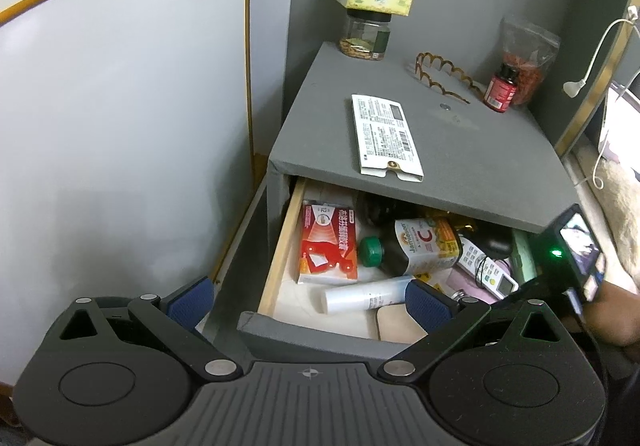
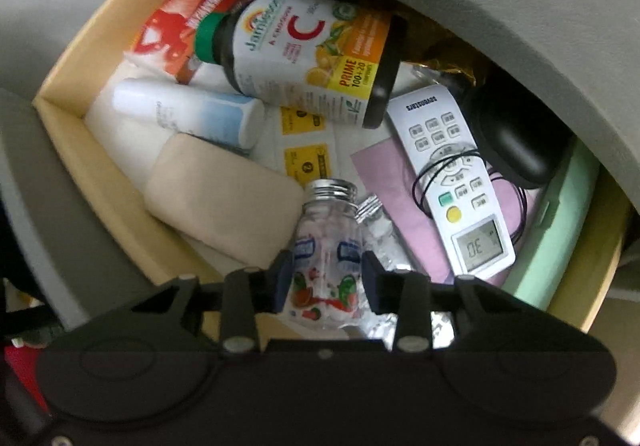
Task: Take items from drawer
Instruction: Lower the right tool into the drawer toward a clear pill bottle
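**Inspector:** State of the right claw (image 2: 325, 278)?

**Assistant:** Pointed steeply down into the open drawer (image 2: 60, 102). Its jaws are narrow, one pad on each side of a small clear bottle (image 2: 326, 246); both pads appear to touch its sides, though the frame is blurred.

**Inspector:** Describe the bottle.

**Assistant:** Transparent plastic, silver ribbed screw cap at its 12 o'clock end, label with blue panels and red-and-green fruit prints, pale contents inside. It lies at the drawer's front edge.

**Inspector:** Surroundings?

**Assistant:** At 10 o'clock, touching or just beside it, a beige rounded pad (image 2: 224, 202). At 11 o'clock, a white-and-blue tube (image 2: 188, 110). At 12 o'clock, a dark vitamin bottle (image 2: 308, 58) with green cap, lying tilted over a red-and-white box (image 2: 188, 14). At 2 o'clock, a white remote (image 2: 452, 174) on pink paper, with a black pouch beyond.

**Inspector:** Left claw (image 1: 310, 300)?

**Assistant:** Wide, empty, held above the drawer's front corner, below the grey nightstand top (image 1: 460, 150).
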`<state>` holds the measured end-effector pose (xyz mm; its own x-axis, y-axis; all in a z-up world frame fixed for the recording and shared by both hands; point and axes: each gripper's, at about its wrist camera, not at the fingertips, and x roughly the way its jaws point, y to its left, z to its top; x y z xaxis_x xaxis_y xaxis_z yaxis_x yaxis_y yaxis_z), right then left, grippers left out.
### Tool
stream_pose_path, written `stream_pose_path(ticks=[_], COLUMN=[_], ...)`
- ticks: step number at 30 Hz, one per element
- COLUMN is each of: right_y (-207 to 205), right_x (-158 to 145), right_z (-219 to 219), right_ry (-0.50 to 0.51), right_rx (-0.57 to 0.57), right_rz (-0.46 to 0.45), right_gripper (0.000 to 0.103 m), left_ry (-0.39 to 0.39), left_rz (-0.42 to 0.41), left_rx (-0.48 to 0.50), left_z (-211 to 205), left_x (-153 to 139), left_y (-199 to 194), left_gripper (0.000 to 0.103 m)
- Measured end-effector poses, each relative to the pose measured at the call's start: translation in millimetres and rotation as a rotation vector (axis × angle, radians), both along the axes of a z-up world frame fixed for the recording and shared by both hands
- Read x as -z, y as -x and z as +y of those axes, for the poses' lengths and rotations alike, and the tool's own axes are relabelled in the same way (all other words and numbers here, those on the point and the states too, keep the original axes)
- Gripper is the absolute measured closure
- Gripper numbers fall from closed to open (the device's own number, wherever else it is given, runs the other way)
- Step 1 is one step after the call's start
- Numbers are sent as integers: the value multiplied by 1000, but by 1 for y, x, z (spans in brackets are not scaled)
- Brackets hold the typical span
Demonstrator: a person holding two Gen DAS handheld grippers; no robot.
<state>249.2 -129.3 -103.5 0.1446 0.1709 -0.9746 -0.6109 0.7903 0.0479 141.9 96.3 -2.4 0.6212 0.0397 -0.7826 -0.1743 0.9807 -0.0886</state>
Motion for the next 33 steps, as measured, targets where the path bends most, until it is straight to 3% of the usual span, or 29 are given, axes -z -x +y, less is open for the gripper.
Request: stream_pose_path(ticks=[7, 8, 9, 12, 16, 19, 20, 21, 23, 26, 29, 33], right_y=[7, 1, -6, -31, -52, -51, -45, -43, -33, -27, -28, -28], right_x=[-91, -111, -127, -157, -179, -175, -165, -160, -128, -78, -32, 4], right_z=[-21, -24, -27, -35, -33, -17, -10, -7, 6, 16, 11, 1], right_ry=[-263, -331, -398, -514, -487, -417, -374, -353, -229, -88, -40, -60], right_rx=[-3, 16, 46, 114, 105, 11, -44, -66, -133, -113, -33, 80], right_rz=[-126, -151, -170, -219, -285, -268, -240, -226, -132, -7, 120, 203], right_gripper=[74, 100, 103, 103, 99, 87, 82, 70, 60, 60, 60, 61], left_ry=[6, 6, 5, 5, 4, 7, 9, 10, 12, 14, 14, 9], left_rz=[7, 8, 7, 8, 7, 4, 5, 5, 6, 5, 5, 10], left_rx=[8, 11, 12, 17, 13, 8, 5, 3, 5, 9, 12, 9], left_z=[-2, -3, -3, -5, -4, -2, -1, -1, -1, -2, -3, -3], left_x=[2, 2, 2, 2, 1, 0, 0, 0, 0, -1, -1, 1], left_y=[-2, -2, -1, -1, -1, -1, -1, -2, -2, -2, -1, -1], left_gripper=[2, 2, 2, 2, 2, 2, 2, 2, 2, 2, 2, 2])
